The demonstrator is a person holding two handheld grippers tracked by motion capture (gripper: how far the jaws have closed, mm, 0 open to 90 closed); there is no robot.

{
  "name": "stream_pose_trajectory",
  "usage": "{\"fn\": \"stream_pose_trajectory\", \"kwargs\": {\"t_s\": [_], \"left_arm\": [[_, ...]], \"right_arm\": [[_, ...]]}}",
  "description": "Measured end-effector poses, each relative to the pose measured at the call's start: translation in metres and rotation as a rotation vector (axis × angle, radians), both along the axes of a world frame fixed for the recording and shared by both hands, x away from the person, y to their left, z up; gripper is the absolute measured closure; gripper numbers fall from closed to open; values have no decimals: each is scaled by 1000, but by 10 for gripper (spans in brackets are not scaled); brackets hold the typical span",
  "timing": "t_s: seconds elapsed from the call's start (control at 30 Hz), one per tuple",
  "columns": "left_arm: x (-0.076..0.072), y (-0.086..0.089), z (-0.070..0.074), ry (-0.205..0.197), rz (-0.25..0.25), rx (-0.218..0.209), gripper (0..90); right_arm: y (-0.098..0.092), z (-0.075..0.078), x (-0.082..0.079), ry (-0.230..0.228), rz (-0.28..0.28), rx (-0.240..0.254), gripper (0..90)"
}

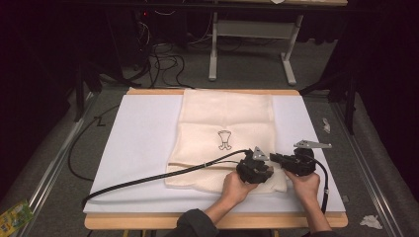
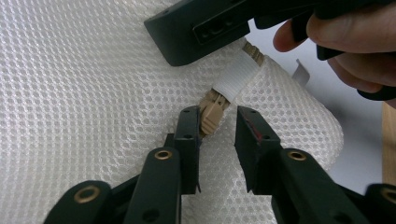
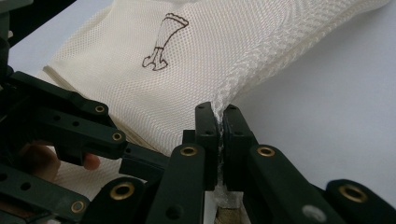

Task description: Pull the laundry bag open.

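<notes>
A cream mesh bag [image 1: 225, 118] with a small dark drawing [image 1: 224, 140] lies flat on the white mat [image 1: 143, 148]. Both grippers meet at its near right corner. My right gripper [image 3: 219, 112] is shut on a pinched fold of the bag's edge [image 3: 243, 79] and holds it up off the mat. In the left gripper view, my left gripper [image 2: 218, 114] straddles the beige zipper pull [image 2: 211, 116], just below a white fabric tab [image 2: 236, 77]. The pull rests against one finger [image 2: 189, 135], with a gap to the other. The right gripper's black jaw sits just beyond the tab.
The left gripper's black cable [image 1: 148, 178] runs left across the mat and off its near left corner. The wooden table edge [image 1: 148, 220] lies in front. On the floor are a green packet [image 1: 15, 215] and crumpled paper [image 1: 370, 221]. A grey table frame [image 1: 252, 44] stands behind.
</notes>
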State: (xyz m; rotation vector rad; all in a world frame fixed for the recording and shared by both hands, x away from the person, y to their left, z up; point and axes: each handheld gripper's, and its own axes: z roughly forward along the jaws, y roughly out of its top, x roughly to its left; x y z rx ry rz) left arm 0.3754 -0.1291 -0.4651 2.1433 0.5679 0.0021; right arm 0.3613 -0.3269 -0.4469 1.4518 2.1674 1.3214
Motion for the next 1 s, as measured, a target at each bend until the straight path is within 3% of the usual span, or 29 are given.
{"fn": "stream_pose_trajectory", "kwargs": {"t_s": [0.37, 0.4, 0.57, 1.0], "left_arm": [[3, 1, 3, 21, -17, -28, 784], [1, 1, 3, 24, -29, -45, 792], [3, 0, 0, 26, -15, -28, 817], [6, 0, 0, 40, -20, -39, 869]], "right_arm": [[-2, -1, -1, 1, -4, 5, 884], [-1, 0, -1, 0, -4, 4, 884], [-1, 0, 0, 0, -3, 5, 883], [-3, 0, 0, -1, -2, 9, 883]]}}
